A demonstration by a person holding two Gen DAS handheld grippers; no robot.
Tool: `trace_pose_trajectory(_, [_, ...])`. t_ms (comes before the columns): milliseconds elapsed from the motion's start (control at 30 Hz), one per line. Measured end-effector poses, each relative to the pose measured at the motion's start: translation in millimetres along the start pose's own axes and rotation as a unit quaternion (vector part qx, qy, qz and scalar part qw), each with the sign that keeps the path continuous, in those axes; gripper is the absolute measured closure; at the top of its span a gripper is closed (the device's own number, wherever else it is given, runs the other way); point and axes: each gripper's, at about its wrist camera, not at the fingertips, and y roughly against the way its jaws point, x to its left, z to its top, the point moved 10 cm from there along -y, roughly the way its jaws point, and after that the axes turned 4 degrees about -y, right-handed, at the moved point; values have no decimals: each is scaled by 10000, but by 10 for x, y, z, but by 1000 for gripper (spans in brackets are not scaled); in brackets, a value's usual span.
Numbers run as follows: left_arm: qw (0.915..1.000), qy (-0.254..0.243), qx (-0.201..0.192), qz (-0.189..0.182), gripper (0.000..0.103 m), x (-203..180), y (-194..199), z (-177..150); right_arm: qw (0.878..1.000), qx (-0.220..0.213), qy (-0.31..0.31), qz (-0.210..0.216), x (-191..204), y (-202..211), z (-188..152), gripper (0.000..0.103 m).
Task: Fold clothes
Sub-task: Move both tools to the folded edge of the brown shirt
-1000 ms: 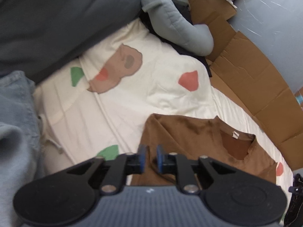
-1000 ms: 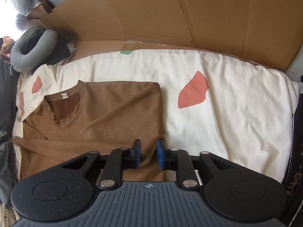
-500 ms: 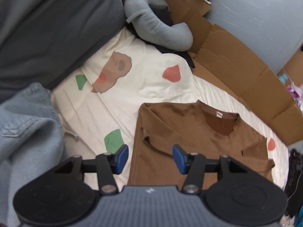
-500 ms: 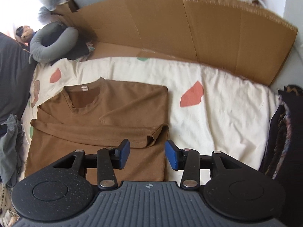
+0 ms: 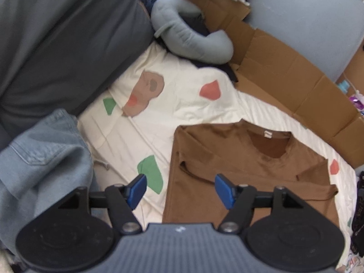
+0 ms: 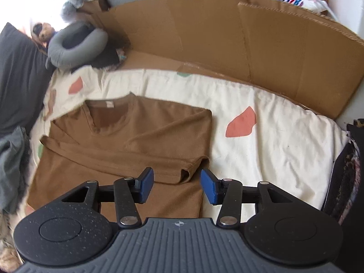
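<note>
A brown long-sleeved shirt [image 5: 245,170] lies flat on the cream bed sheet [image 5: 173,104], sides folded in and both sleeves laid across its chest. It also shows in the right wrist view [image 6: 145,141], collar at the far side. My left gripper [image 5: 179,190] is open and empty, held above the shirt's left edge. My right gripper [image 6: 177,182] is open and empty, held above the folded sleeve cuff [image 6: 191,170] at the shirt's right edge.
A pile of blue denim [image 5: 43,159] lies at the left. A dark grey pillow [image 5: 61,36] and a grey neck pillow [image 5: 188,38] sit at the far end. Flattened cardboard [image 6: 227,38] lines the bed's far side. Dark clothes [image 6: 343,173] lie at the right.
Both grippers opened, let go of the shirt and lifted back from it. The sleeves now lie folded across the shirt.
</note>
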Motion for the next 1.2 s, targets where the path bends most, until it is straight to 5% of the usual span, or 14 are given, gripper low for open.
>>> trace_pose_trajectory(633, [9968, -716, 315, 172, 34, -3, -1540, -327, 9967, 224, 662, -422, -169, -987, -411, 49])
trace_pose_trajectory(1200, [9861, -1592, -400, 241, 33, -93, -1814, -26, 9807, -180, 1756, -837, -160, -1213, -62, 49])
